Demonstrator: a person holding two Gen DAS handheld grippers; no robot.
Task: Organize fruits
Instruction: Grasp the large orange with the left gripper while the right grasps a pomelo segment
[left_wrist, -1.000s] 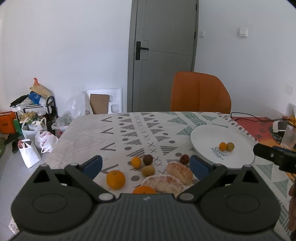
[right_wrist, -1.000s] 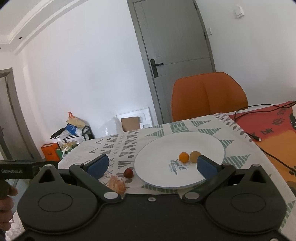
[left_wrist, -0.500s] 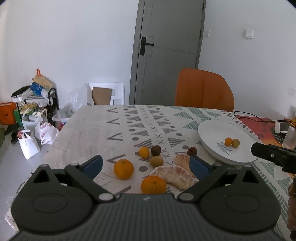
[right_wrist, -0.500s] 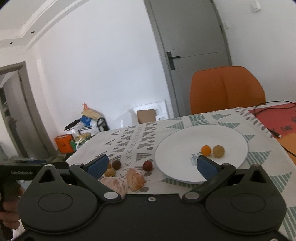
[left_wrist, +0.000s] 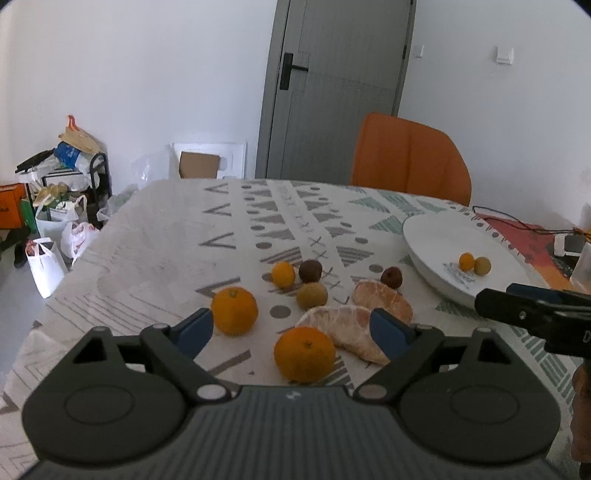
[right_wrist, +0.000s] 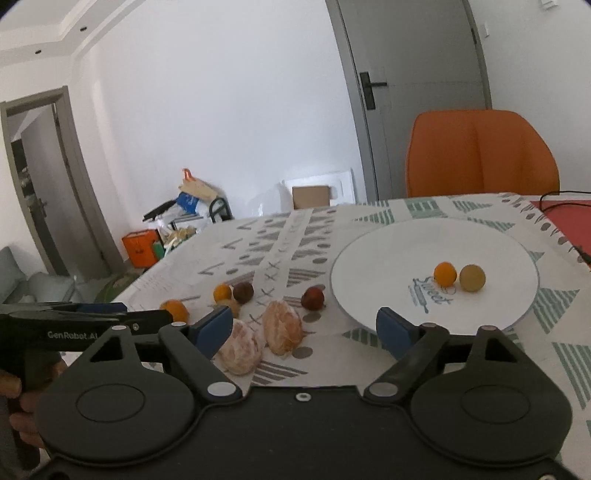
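Left wrist view: both the left gripper (left_wrist: 291, 326) and right gripper (right_wrist: 304, 325) gape empty, oranges (left_wrist: 304, 354) crowding peeled segments (left_wrist: 345, 330)

A patterned tablecloth (left_wrist: 207, 236) covers the table, bearing loose oranges (left_wrist: 234, 311), peeled segments (left_wrist: 343, 330), small fruits (left_wrist: 312, 295) mid-frame, white plate (left_wrist: 436, 240) right

matte black plastic left gripper (left_wrist: 291, 328) with blue rubber fingertip pads (left_wrist: 195, 328), two round hinge discs, silver pivot screws and a ribbed grey body. matching black right gripper (right_wrist: 304, 328) with blue pads (right_wrist: 392, 329) and a smooth body. white "genrobot.ai" lettering on the left gripper's side. bare skin at the frame edges.
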